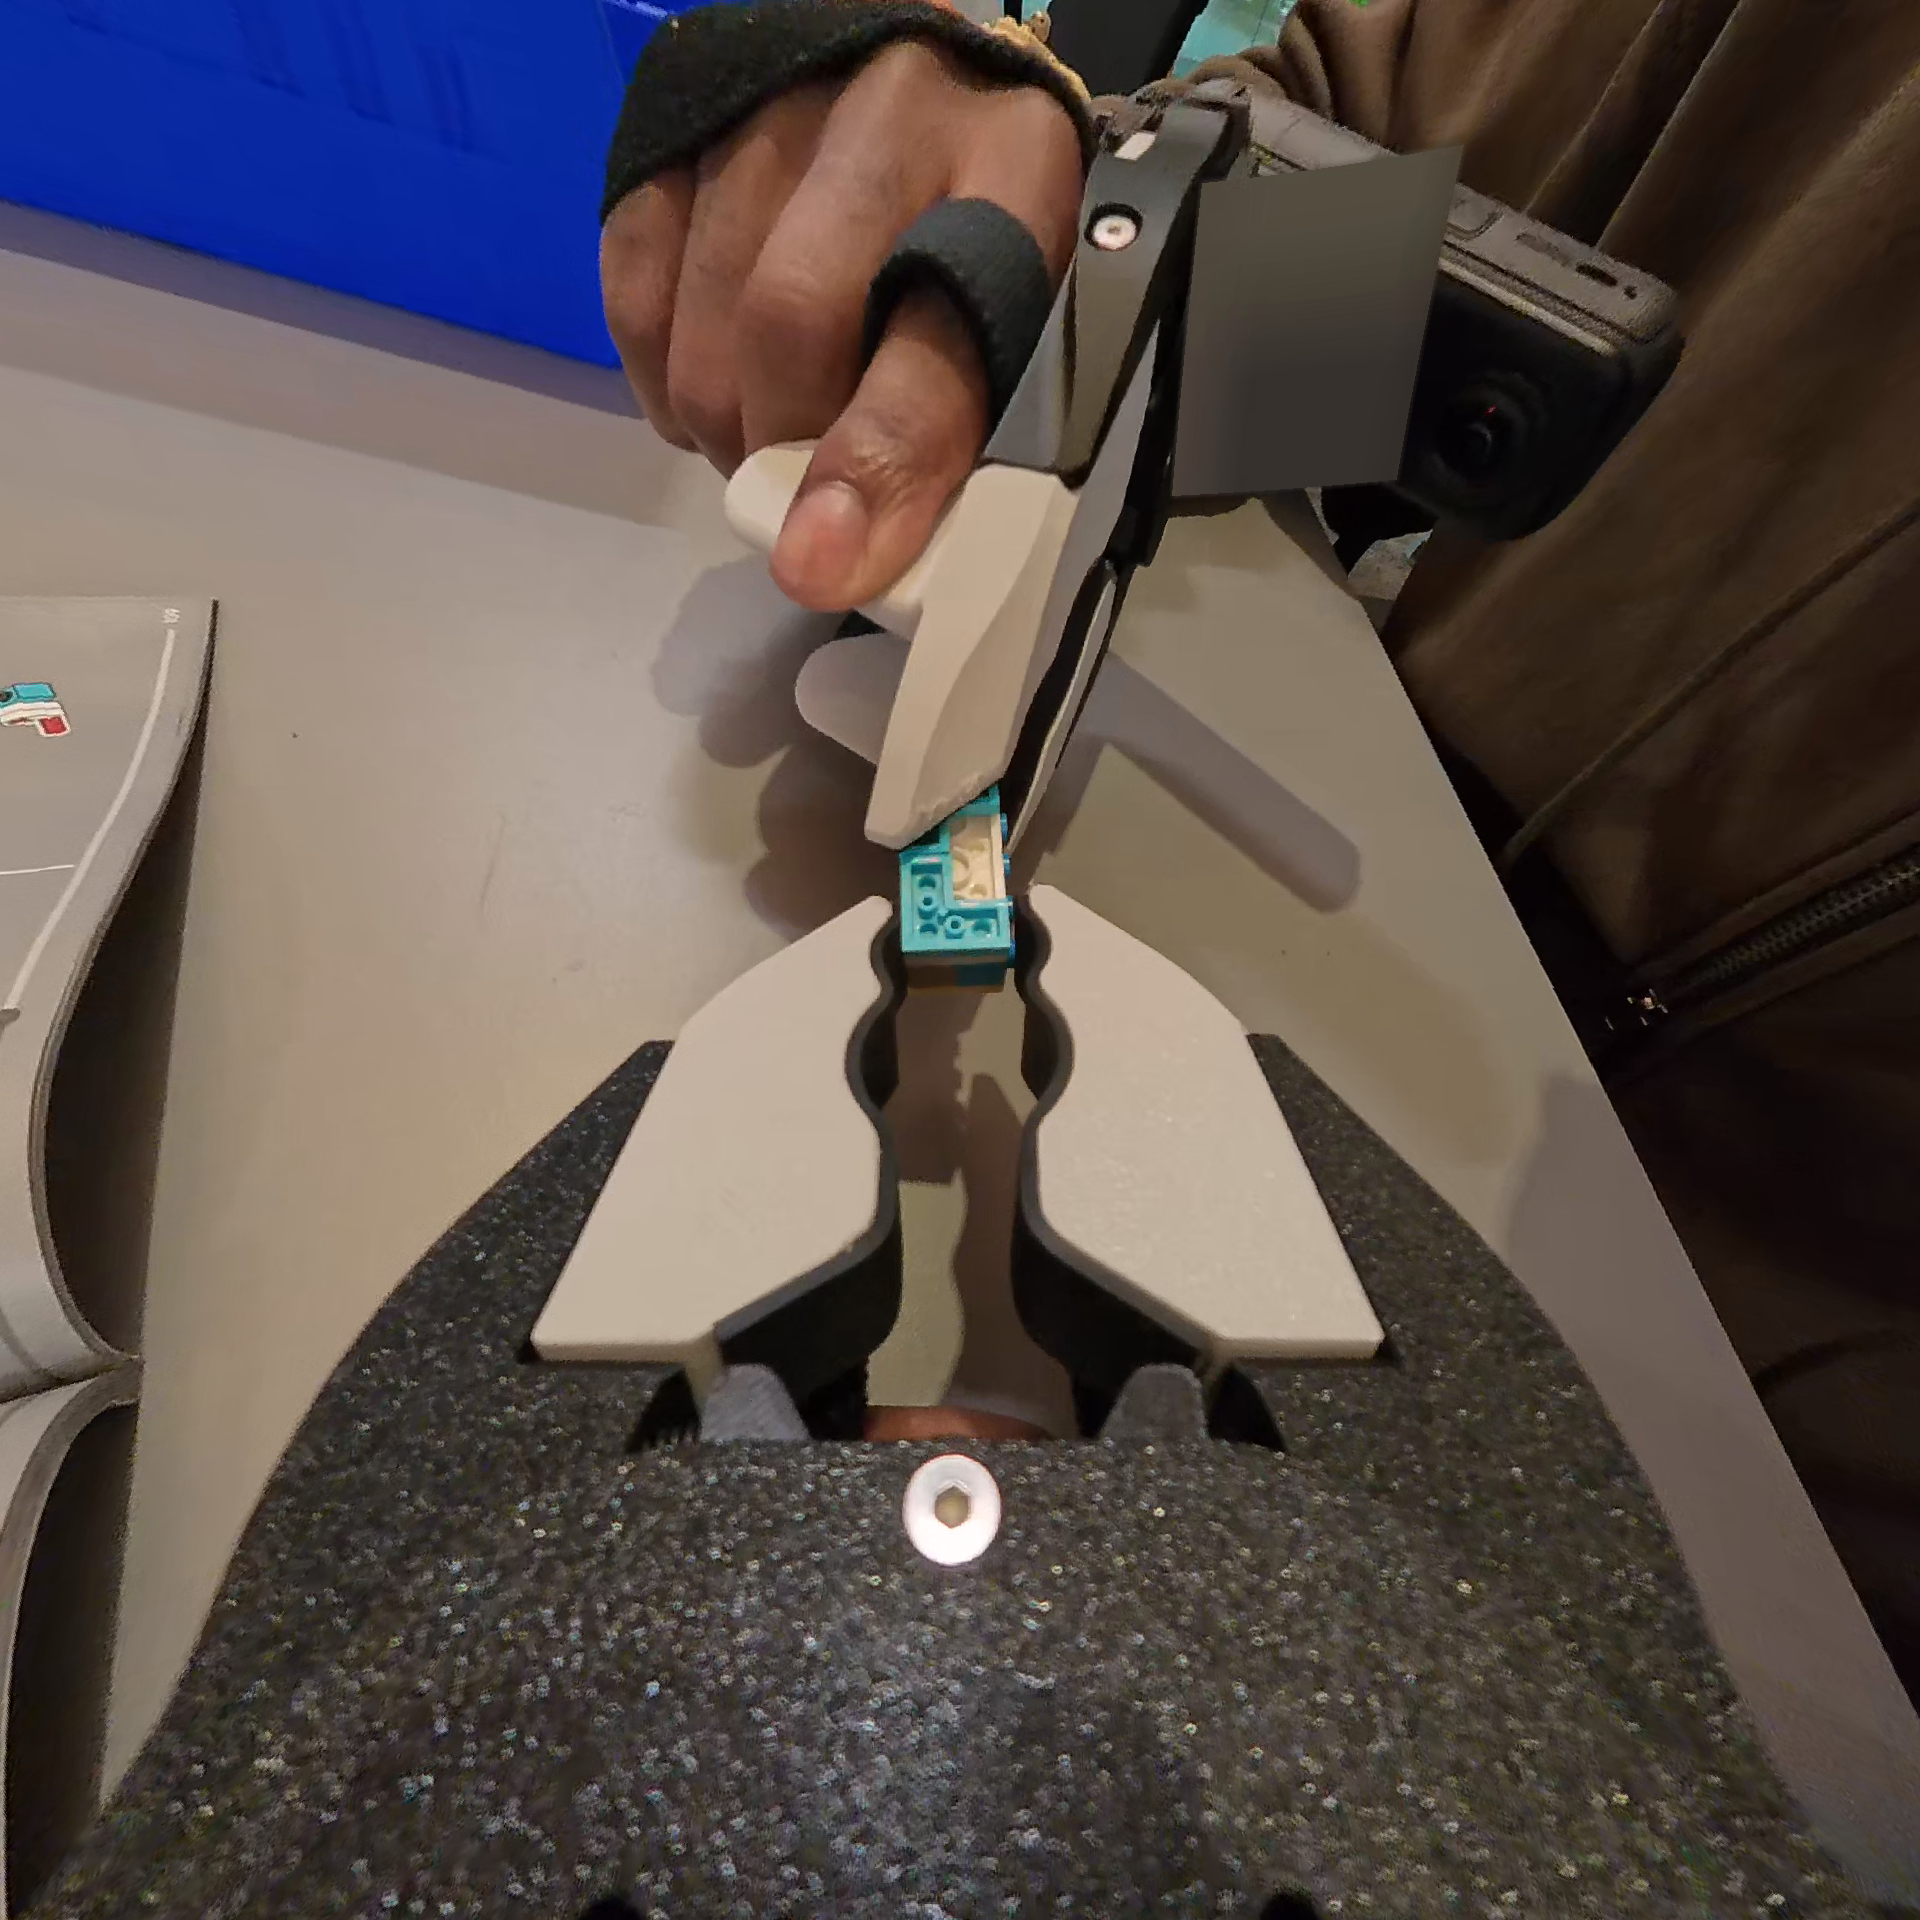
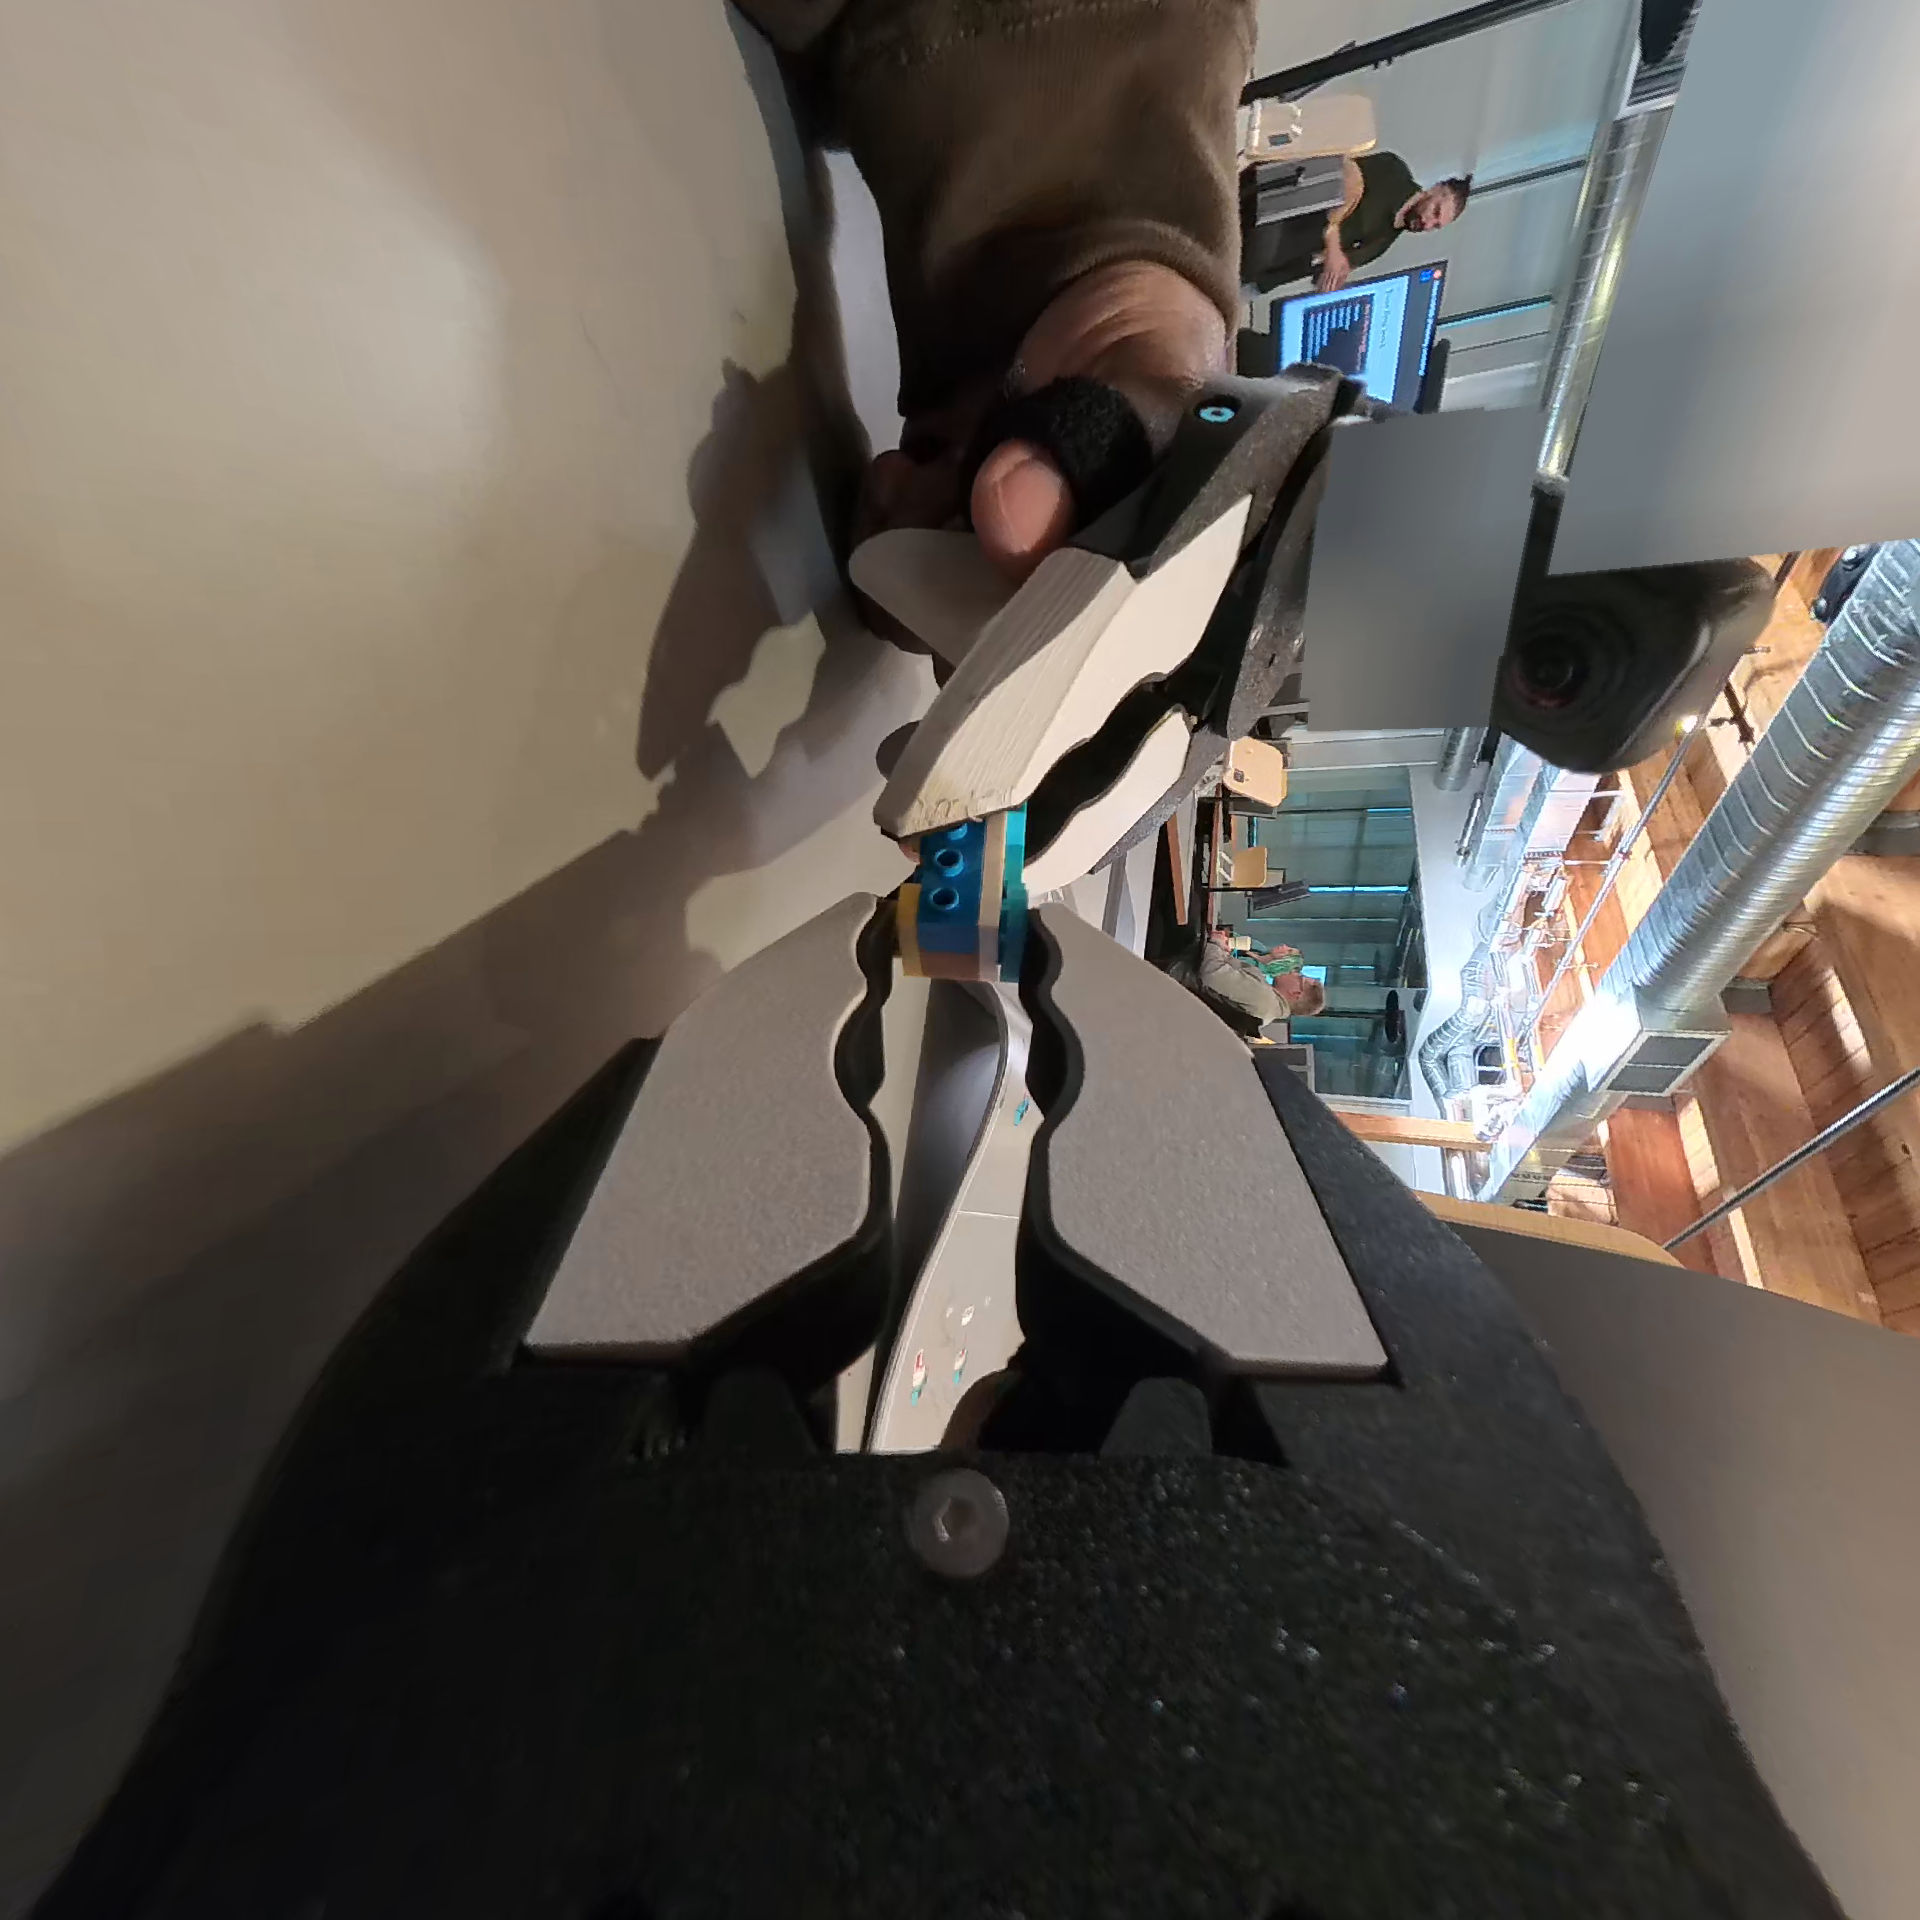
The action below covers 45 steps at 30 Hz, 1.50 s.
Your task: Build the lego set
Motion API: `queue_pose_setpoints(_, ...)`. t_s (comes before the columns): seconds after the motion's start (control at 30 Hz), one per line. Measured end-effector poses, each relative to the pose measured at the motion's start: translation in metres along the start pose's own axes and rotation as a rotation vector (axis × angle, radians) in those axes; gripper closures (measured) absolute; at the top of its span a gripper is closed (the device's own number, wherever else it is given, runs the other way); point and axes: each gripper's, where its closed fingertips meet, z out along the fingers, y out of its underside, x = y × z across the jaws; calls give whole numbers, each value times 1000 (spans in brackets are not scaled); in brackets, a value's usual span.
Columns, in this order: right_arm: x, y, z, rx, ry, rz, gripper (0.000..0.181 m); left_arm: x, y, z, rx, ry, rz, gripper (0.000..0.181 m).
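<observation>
Gripping one small lego assembly (image 1: 956, 914) from two sides, you hold it in the air above the grey table (image 1: 436, 727), clear of the surface so both tools can reach it. In the left wrist view, the left gripper (image 1: 956, 940) sits nearest the lens, its pale fingers (image 1: 821, 997) drawn in around the lower end of the teal-and-cream piece, which lies right at their tips at 12 o'clock. That pinch looks meant to steady the build while the other tool works on it. Just beyond, the right gripper (image 1: 961, 831) comes down from 12 o'clock and its fingers clamp the upper end of the same piece; your right hand (image 1: 831, 312), in a black fingerless glove, squeezes the handle. The opposed grips suggest you are pressing or seating a brick, though the joint itself is hidden between the tips.

The right wrist view tells the same story from the other side: its own fingers (image 2: 1122, 997) close on the blue, tan and brown stack, the far tool meeting it from 12 o'clock.

Farther off, the instruction booklet (image 1: 94, 935) lies open at 9 o'clock, well apart from the work, and a blue bin (image 1: 312, 156) stands at 11 o'clock along the table's far edge.
</observation>
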Motion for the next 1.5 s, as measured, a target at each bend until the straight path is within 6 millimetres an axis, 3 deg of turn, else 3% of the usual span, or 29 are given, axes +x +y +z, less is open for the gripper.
queue_pose_setpoints(0.4,-2,0,0,-9,-31,4,159,1,2,1,-17,10,-12,162)
queue_pose_setpoints(0.6,3,5,1,0,48,30,157,-2,-2,-1,14,-8,-37,162)
queue_pose_setpoints(0.7,4,14,2,-44,70,50,133,-2,0,-1,5,-9,-32,162)
queue_pose_setpoints(0.77,3,12,2,-23,63,68,127,-1,0,0,-3,-6,-26,162)
queue_pose_setpoints(0.87,0,5,3,8,51,50,133,1,0,1,0,6,-27,162)
queue_pose_setpoints(1.0,-4,0,4,24,38,13,155,4,2,3,-19,19,-21,162)
queue_pose_setpoints(1.33,-6,2,3,11,-10,47,157,3,1,4,-15,24,-46,162)
queue_pose_setpoints(1.5,4,9,6,-8,86,112,157,-4,-8,-3,58,8,-105,161)
